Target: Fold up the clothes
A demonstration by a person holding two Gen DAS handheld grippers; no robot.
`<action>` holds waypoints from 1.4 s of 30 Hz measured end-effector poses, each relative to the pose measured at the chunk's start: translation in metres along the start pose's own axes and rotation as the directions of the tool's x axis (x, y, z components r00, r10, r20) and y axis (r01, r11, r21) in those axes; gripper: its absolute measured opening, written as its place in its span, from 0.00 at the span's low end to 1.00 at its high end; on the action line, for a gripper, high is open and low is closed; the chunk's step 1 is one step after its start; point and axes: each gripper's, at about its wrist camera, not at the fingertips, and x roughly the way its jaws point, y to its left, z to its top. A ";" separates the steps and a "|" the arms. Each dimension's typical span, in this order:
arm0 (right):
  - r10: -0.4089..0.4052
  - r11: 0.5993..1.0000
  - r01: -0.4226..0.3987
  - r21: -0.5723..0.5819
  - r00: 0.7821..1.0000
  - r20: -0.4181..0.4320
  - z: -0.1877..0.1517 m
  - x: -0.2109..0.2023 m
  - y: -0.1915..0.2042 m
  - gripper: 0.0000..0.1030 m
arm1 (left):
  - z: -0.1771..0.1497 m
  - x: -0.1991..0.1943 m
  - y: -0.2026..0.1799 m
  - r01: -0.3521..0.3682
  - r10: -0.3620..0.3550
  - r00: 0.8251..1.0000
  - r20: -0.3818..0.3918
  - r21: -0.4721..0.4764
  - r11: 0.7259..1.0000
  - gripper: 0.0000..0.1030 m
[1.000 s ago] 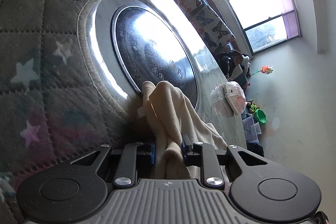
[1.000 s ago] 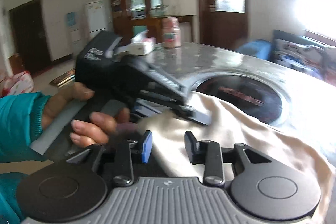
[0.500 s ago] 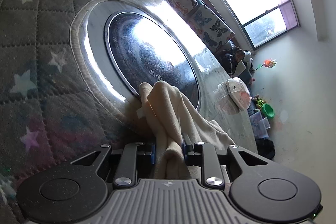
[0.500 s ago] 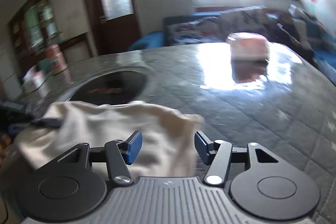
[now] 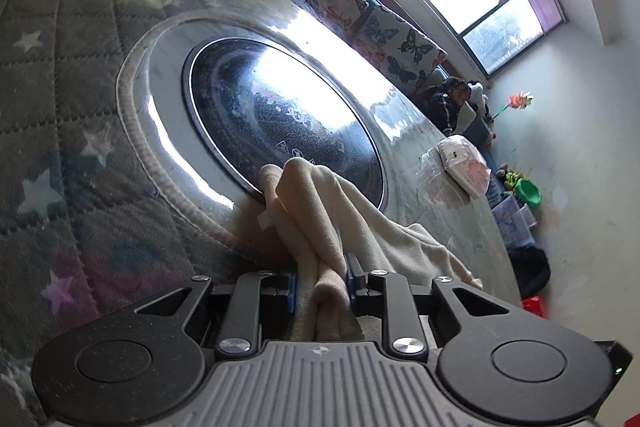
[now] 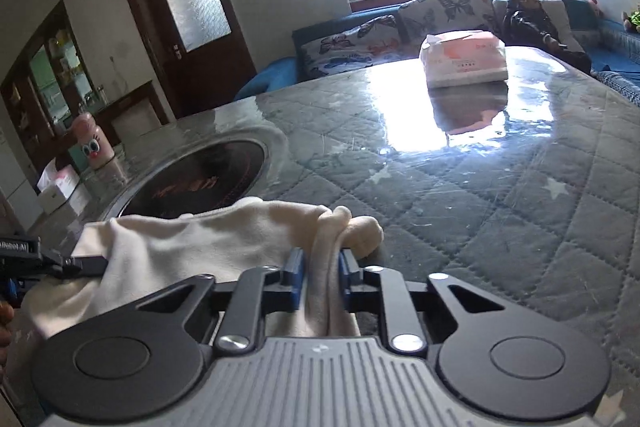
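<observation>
The cream garment (image 6: 192, 247) lies bunched on the quilted table cover (image 6: 500, 195), just beside the round black cooktop (image 5: 280, 119) set into the table, with one fold lapping over the cooktop's rim. The right gripper (image 6: 320, 279) has its 2 blue-padded jaws closed on a gathered ridge of the cloth, the fabric squeezed between them. The left gripper (image 5: 320, 281) is likewise clamped on a thick fold of the same garment, its jaws narrowed onto the cloth. In the right wrist view its black body shows at the left edge, meeting the cloth. A pink-and-white packet (image 6: 464, 59) sits near the far edge of the table, well apart from the garment.
</observation>
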 end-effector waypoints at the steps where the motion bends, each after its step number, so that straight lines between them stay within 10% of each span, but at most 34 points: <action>1: 0.002 1.000 -0.002 0.003 1.000 0.011 0.000 -0.004 0.000 0.10 | 0.001 0.000 -0.003 0.003 -0.003 1.000 0.000 0.010 1.000 0.23; 11: -0.014 0.999 0.021 -0.050 0.991 0.132 0.024 -0.047 -0.003 0.09 | 0.020 0.009 -0.058 0.078 -0.077 0.997 -0.007 0.142 0.987 0.21; 26: -0.290 0.947 0.313 -0.077 0.932 0.217 0.085 -0.073 -0.077 0.09 | 0.025 0.102 -0.172 0.199 -0.182 0.979 -0.093 0.237 0.951 0.21; 42: -0.425 0.903 0.429 -0.020 0.900 0.093 0.072 -0.019 -0.134 0.12 | 0.006 0.160 -0.174 0.092 -0.047 0.986 -0.162 0.284 0.954 0.33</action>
